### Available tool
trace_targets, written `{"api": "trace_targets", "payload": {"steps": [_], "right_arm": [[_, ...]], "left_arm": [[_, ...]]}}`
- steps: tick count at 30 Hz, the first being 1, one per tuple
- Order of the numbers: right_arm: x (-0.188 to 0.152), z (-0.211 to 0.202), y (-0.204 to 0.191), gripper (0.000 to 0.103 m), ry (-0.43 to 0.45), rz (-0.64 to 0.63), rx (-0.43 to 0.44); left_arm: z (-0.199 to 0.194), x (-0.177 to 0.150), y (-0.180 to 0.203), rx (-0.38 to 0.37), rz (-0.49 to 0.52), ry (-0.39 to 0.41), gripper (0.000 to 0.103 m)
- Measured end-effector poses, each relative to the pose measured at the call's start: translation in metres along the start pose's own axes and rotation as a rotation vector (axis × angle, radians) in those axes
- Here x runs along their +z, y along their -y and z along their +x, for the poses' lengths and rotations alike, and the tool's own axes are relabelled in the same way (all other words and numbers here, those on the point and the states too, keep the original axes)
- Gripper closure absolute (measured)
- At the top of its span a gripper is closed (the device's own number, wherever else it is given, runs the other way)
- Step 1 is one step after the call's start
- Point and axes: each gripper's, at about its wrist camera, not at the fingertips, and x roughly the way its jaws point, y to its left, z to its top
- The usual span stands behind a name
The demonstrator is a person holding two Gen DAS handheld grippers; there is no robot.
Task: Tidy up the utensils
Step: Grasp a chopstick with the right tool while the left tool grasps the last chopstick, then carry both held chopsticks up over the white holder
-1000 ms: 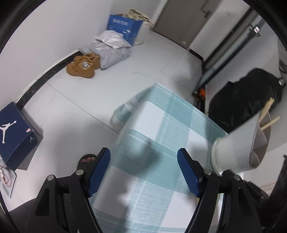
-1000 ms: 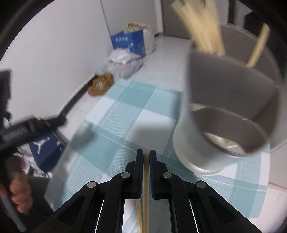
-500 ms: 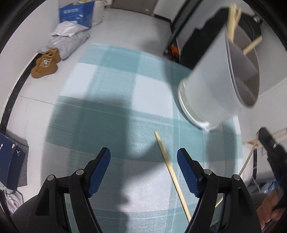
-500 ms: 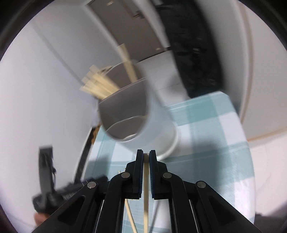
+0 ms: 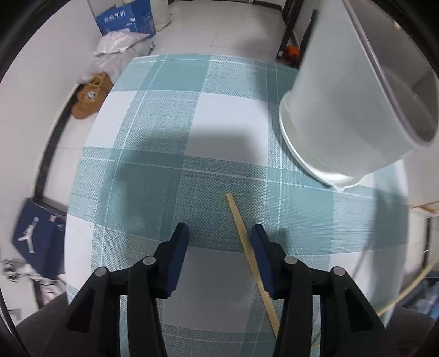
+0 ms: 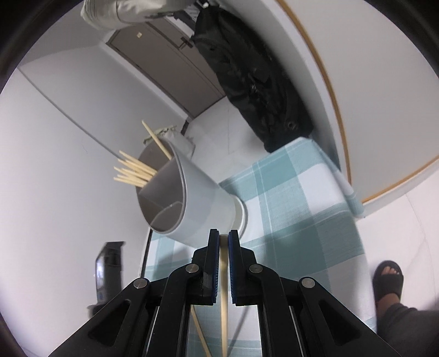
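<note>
Chopstick [image 5: 248, 256] lay flat on the teal-and-white checked tablecloth [image 5: 192, 115], slanting from near the middle of the cloth back toward the person, w/ the left gripper [image 5: 219, 244] pointing steeply down over it. Its jaws had just been closing in, and the stick sat between them, right up against the inner face of the right-hand blue pad [image 5: 262, 256]; the other pad was still clear of it, so no grip yet as far as could be seen. White utensil holder [image 5: 354, 109] stood on the cloth off to the right of that gripper, on its round base, dividers visible inside. Right gripper [image 6: 224, 241] was pinched tight on a second chopstick [image 6: 224, 296], which ran back btwn the blue pads toward the camera; its front end barely showed past the tips. From that side the holder [image 6: 197, 203] looked heavily tilted in frame, a bundle of chopsticks [image 6: 134, 173] sticking out of one compartment and a single one [image 6: 157, 141] out of another. Another thin stick [image 6: 200, 335] showed low under the right gripper, on the cloth [image 6: 301, 197]. On the floor: blue cardboard box [image 5: 124, 16], tan shoes [image 5: 90, 96], dark-blue shoebox [image 5: 38, 244]. Black bag [image 6: 247, 68] hung by the wall, and a foot in a black sandal [image 6: 388, 280] was at the table's edge.
</note>
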Motion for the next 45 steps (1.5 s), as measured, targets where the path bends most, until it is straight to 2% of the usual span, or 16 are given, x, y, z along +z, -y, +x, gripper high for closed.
{"api": "trace_targets", "payload": {"steps": [1, 3, 4, 5, 6, 10, 12, 14, 22, 27, 30, 37, 40, 45], "right_arm": [[0.001, -0.004, 0.001, 0.097, 0.005, 0.005, 0.005], [0.003, -0.011, 0.004, 0.097, 0.017, 0.014, 0.016], [0.004, -0.014, 0.004, 0.097, 0.021, 0.016, 0.02], [0.004, -0.016, 0.005, 0.097, 0.024, 0.018, 0.023], [0.005, -0.018, 0.005, 0.097, 0.029, 0.018, 0.029], [0.007, -0.025, 0.005, 0.097, 0.045, 0.002, 0.023], [0.007, -0.027, 0.005, 0.097, 0.048, -0.002, 0.023], [0.007, -0.029, 0.005, 0.097, 0.047, -0.004, 0.025], [0.005, -0.03, 0.003, 0.097, 0.048, -0.029, 0.026], [0.0, -0.026, -0.011, 0.097, 0.016, -0.102, 0.042], [-0.007, -0.029, -0.021, 0.097, 0.038, -0.163, 0.044], [-0.018, -0.027, -0.039, 0.098, 0.06, -0.234, 0.052], [-0.023, -0.018, -0.048, 0.098, 0.031, -0.254, 0.044], [-0.023, -0.024, -0.065, 0.098, 0.06, -0.307, 0.042]], "left_arm": [[-0.001, -0.001, 0.003, 0.016, 0.009, 0.004, 0.068], [-0.002, -0.002, 0.012, 0.029, 0.03, -0.007, 0.085], [-0.002, -0.003, 0.014, 0.037, 0.037, -0.009, 0.089], [-0.002, -0.004, 0.019, 0.043, 0.051, -0.013, 0.098], [-0.002, -0.004, 0.022, 0.056, 0.059, -0.012, 0.099], [0.0, -0.004, 0.026, 0.065, 0.061, 0.006, 0.101], [0.0, 0.0, 0.021, 0.022, 0.038, 0.019, 0.101], [-0.004, 0.004, 0.022, 0.013, 0.032, 0.045, 0.101], [-0.069, -0.011, 0.02, -0.065, 0.021, 0.283, 0.101], [-0.106, -0.025, 0.019, -0.092, 0.019, 0.418, 0.101], [-0.119, -0.029, 0.025, -0.116, 0.023, 0.479, 0.101], [-0.128, -0.025, 0.025, -0.123, 0.103, 0.534, 0.102], [-0.131, -0.024, 0.024, -0.138, 0.107, 0.53, 0.102], [-0.143, -0.026, 0.021, -0.161, 0.104, 0.539, 0.102]]}}
